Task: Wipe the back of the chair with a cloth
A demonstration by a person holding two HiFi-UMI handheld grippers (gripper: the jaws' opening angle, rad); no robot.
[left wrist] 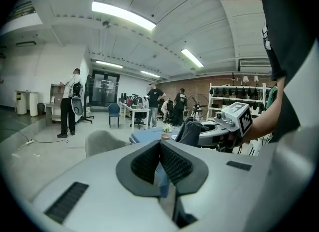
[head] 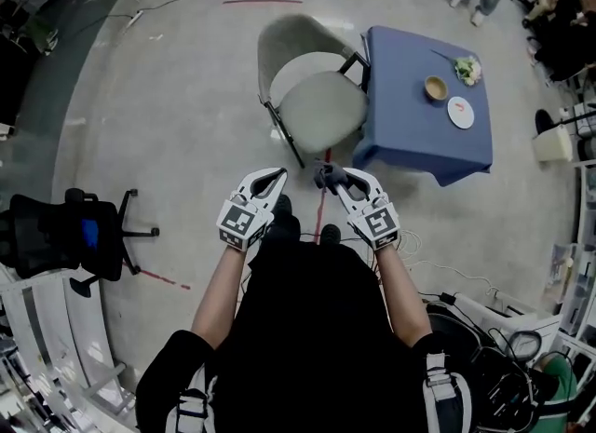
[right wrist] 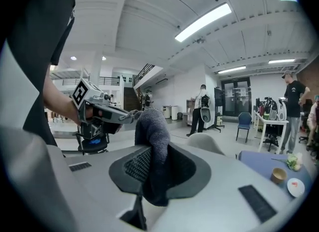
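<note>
A grey-green chair (head: 312, 96) stands ahead of me on the concrete floor, its curved back (head: 284, 35) on the far left side; the chair (left wrist: 102, 142) also shows in the left gripper view and the chair (right wrist: 207, 142) in the right gripper view. My right gripper (head: 328, 178) is shut on a dark grey cloth (right wrist: 153, 148), which sticks up between its jaws; the cloth (head: 328, 175) hangs well short of the chair. My left gripper (head: 276, 177) is shut with nothing in it, beside the right one. Both are held close in front of my body.
A table under a blue cover (head: 419, 110) stands right against the chair, with a bowl (head: 435, 87), a white plate (head: 460, 112) and some greens (head: 467, 70) on it. A black office chair (head: 65, 236) is at my left. Cables and gear lie at lower right. People stand far off.
</note>
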